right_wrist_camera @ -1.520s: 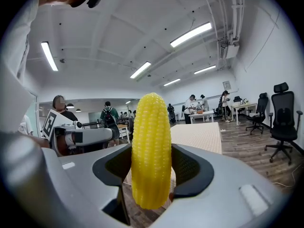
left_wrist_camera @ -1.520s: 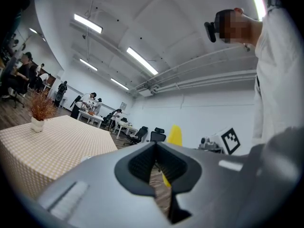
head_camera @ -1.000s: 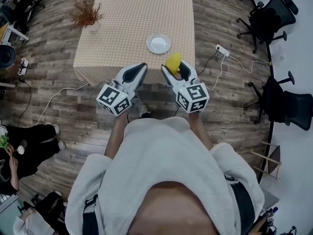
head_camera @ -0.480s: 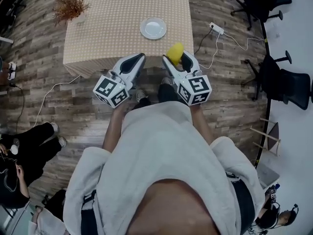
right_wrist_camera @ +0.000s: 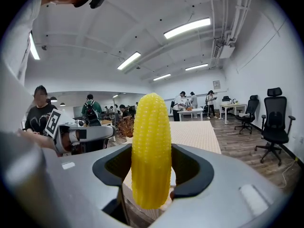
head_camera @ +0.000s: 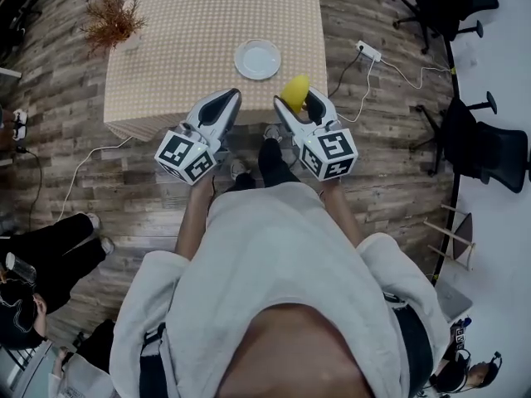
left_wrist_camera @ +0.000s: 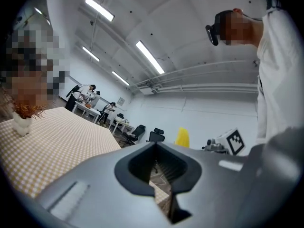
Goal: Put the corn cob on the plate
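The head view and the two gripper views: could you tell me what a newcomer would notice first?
The bright yellow corn cob stands upright, clamped in the right gripper, ahead of the person. Beyond it, a white plate lies empty on the checked table; the left gripper is shut on nothing.

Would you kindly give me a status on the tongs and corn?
Right tongs shut on corn, upright. Left tongs shut, empty. Plate bare on table ahead, path clear.
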{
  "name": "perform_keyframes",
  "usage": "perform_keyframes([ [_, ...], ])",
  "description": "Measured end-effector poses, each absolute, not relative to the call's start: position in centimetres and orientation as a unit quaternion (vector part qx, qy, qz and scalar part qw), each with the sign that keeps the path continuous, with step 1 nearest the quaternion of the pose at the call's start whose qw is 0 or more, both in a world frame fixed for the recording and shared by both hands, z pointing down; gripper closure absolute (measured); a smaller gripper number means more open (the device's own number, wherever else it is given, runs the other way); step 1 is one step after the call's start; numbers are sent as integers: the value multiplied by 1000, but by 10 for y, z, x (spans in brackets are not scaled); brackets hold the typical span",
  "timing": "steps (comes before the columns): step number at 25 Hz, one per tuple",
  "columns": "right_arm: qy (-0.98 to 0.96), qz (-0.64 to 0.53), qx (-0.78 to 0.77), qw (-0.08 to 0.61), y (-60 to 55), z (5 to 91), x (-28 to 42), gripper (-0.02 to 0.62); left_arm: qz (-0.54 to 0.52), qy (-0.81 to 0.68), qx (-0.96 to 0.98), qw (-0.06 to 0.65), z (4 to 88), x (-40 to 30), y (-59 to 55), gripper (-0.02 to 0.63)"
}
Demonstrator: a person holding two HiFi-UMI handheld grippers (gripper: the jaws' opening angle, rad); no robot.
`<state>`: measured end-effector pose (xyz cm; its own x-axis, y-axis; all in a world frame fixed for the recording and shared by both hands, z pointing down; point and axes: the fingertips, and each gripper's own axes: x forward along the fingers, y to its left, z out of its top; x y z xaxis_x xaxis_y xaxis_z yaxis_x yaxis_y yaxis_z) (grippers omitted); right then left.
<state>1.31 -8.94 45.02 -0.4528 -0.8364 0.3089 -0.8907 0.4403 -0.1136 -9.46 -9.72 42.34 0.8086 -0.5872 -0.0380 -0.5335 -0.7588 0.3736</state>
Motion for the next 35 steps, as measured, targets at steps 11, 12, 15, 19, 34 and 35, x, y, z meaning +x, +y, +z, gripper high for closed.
perform_keyframes([
  [11, -859, 136, 488, 82, -172, 447, 39, 341, -65, -333, 927, 156, 412, -72, -170, 597],
  [12, -862, 133, 483, 78, -181, 443, 41, 341, -66, -336, 927, 150, 407, -69, -179, 597],
  [15, -871, 124, 470, 67, -208, 433, 46, 341, -66, -345, 927, 133, 393, -58, -201, 597],
  [19, -883, 115, 452, 56, -236, 419, 58, 341, -62, -355, 925, 117, 379, -40, -224, 597],
  [34, -896, 127, 421, 61, -281, 432, 54, 341, -63, -372, 918, 118, 382, -27, -271, 598],
  [35, -894, 127, 426, 60, -284, 431, 54, 341, -61, -371, 919, 117, 380, -30, -273, 597],
])
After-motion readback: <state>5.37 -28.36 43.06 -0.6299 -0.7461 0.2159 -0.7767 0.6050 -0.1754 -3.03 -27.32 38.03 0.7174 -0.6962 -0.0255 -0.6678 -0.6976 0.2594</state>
